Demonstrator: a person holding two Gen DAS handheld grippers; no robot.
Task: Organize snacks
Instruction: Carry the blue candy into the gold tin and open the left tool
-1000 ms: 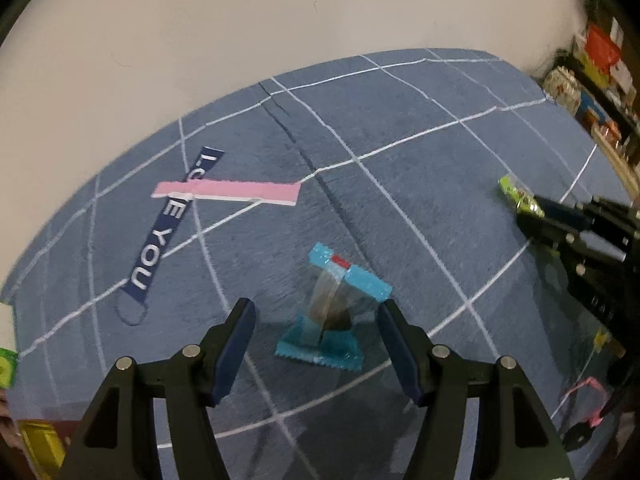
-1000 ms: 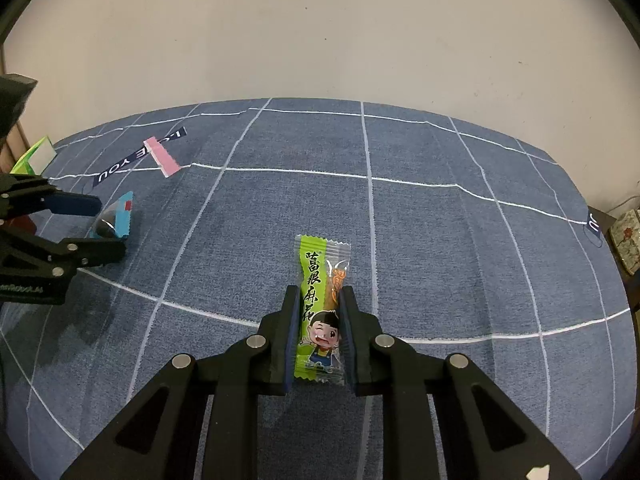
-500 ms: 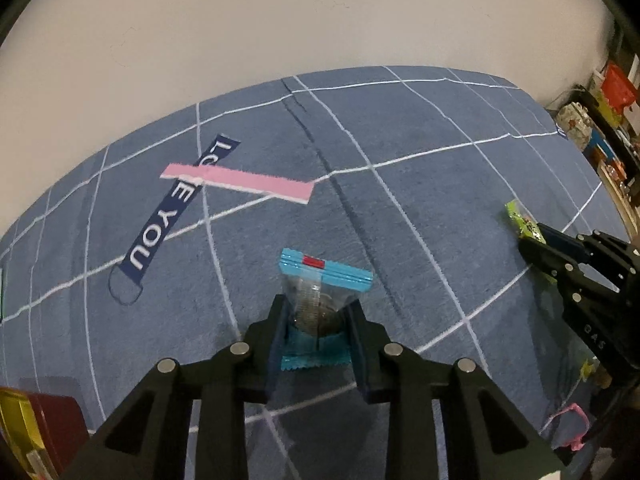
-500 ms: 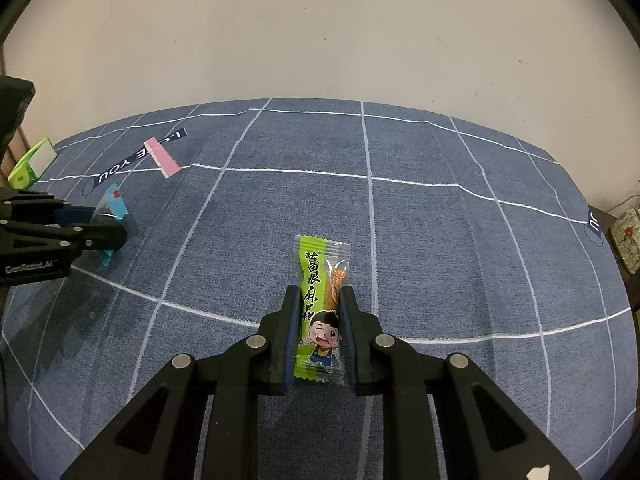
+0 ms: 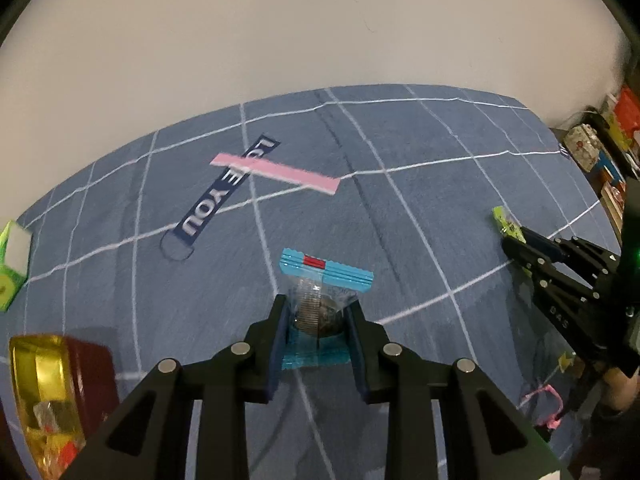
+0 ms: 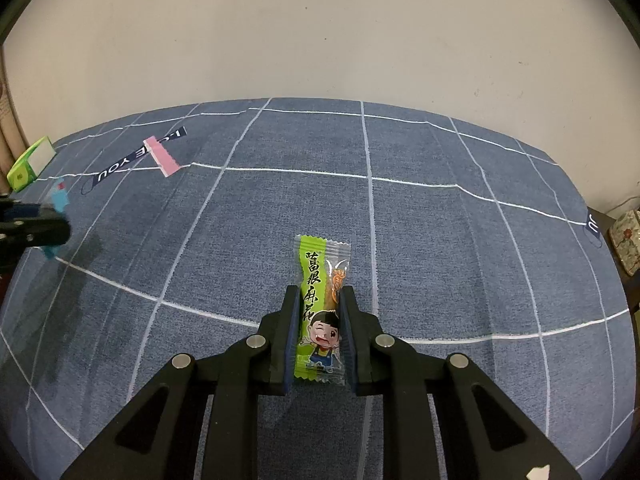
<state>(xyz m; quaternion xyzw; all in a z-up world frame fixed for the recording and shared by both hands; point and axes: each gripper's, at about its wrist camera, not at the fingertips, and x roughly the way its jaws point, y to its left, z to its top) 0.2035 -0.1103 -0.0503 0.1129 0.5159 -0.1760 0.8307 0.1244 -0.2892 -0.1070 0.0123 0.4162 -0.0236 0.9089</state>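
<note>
Snacks [image 6: 322,312] mid-cloth [image 6: 440,240], open fabric all around

Blue-ended clear snack packet [image 5: 320,304] with a dark round sweet inside, pinched upright above the blue checked cloth [image 5: 400,216]. Green-and-clear twist-snack packet [image 6: 322,304] with cartoon boy and Chinese lettering, gripped lengthwise at its lower half.

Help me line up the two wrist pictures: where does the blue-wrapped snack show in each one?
Left wrist view: the blue-wrapped snack sits low in the centre, clamped in the left gripper.
Right wrist view: the same snack shows at the far left edge, sticking up from that gripper, blurred.
Shared landmark: the pink strip lying across the dark blue "YOU" label.
</note>
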